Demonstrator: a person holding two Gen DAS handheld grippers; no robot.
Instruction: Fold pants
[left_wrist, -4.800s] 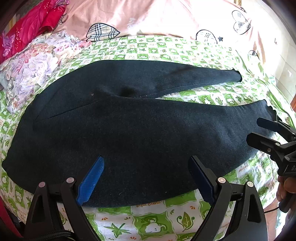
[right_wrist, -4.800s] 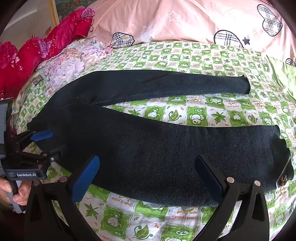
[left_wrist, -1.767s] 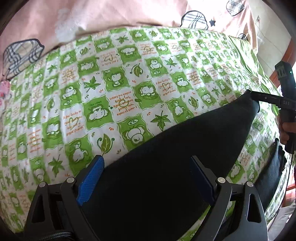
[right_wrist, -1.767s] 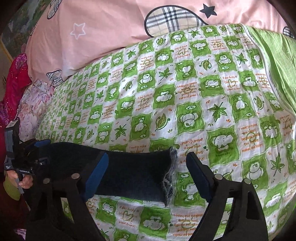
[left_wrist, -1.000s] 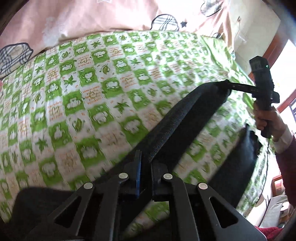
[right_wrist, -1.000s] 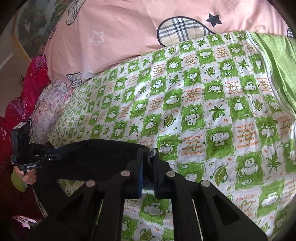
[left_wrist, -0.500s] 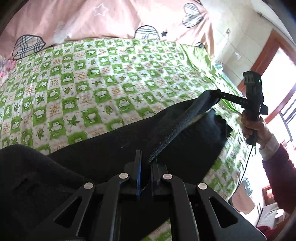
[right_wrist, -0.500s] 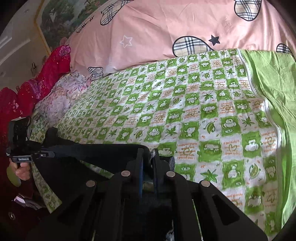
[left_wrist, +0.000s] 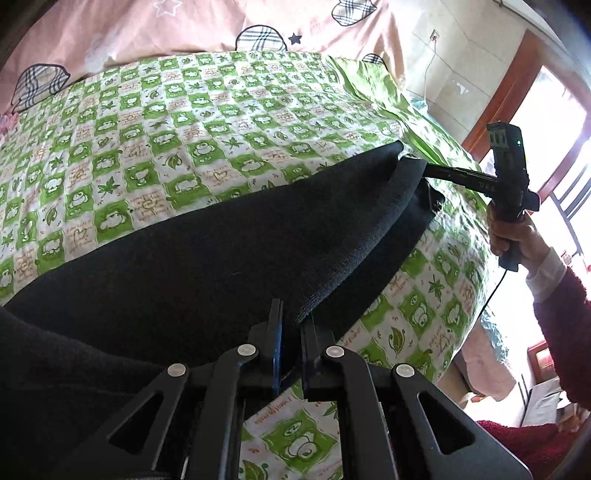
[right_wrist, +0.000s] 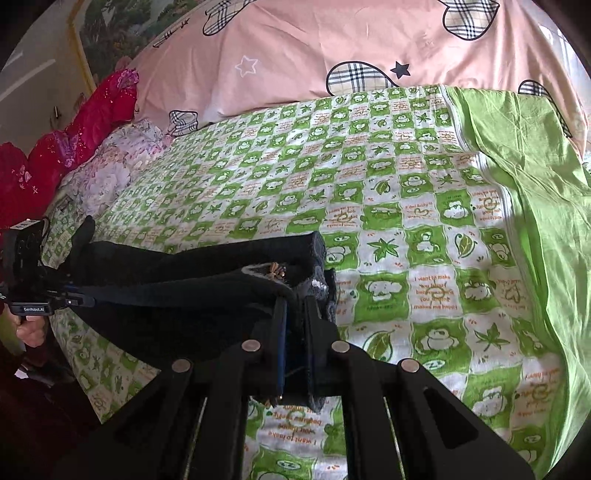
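Observation:
Dark navy pants lie on the green checked bedspread, one leg folded over the other. My left gripper is shut on the upper leg's near edge, which stretches taut to my right gripper, seen at the right. In the right wrist view my right gripper is shut on the hem end of the pants, and the left gripper pinches the same edge at the far left.
A pink quilt with plaid shapes lies along the back. Red clothes and a floral cloth sit at the left. A plain green sheet covers the right side. The bed's edge drops off near the hand.
Both grippers have carried the held leg edge toward me and lower. The lifted leg now lies over the other leg, and the hems at the right are nearly together.

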